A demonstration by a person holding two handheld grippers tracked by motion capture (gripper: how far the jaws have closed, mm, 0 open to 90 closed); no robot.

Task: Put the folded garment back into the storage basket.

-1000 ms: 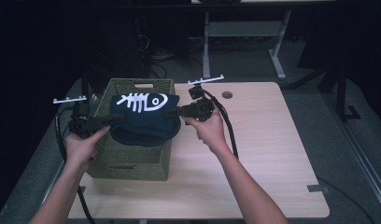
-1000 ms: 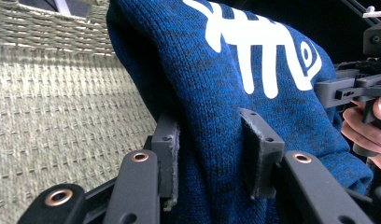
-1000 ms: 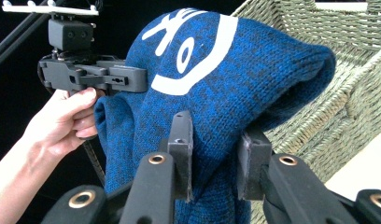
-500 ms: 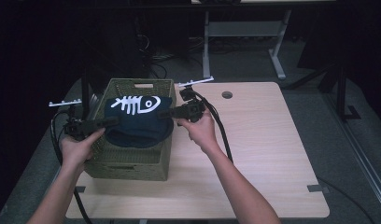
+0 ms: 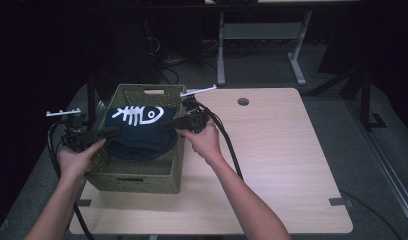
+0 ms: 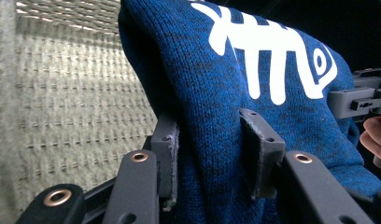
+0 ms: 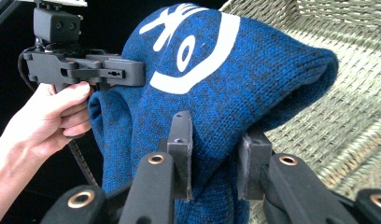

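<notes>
Blue knit cloth, a sweater [image 5: 137, 132] with a white fish skeleton printed on it, hangs stretched between the two grippers over a woven green basket [image 5: 137, 172] that stands on the left part of the wooden table [image 5: 282, 160]. The left gripper [image 5: 112, 133] is clamped on the sweater's left edge; in the left gripper view its pads [image 6: 166, 154] pinch a thick fold of the knit [image 6: 216, 107], with the basket's woven wall [image 6: 72, 102] behind. The right gripper [image 5: 168, 124] is clamped on the right edge (its own view shows a bunched fold [image 7: 212, 116] squeezed between the two jaws, with the other gripper [image 7: 128, 73] and its hand [image 7: 48, 116] farther off at the left). The sweater's lower part sags inside the basket's rim, and the print faces up. A round hole [image 5: 243, 101] marks the table's far side.
</notes>
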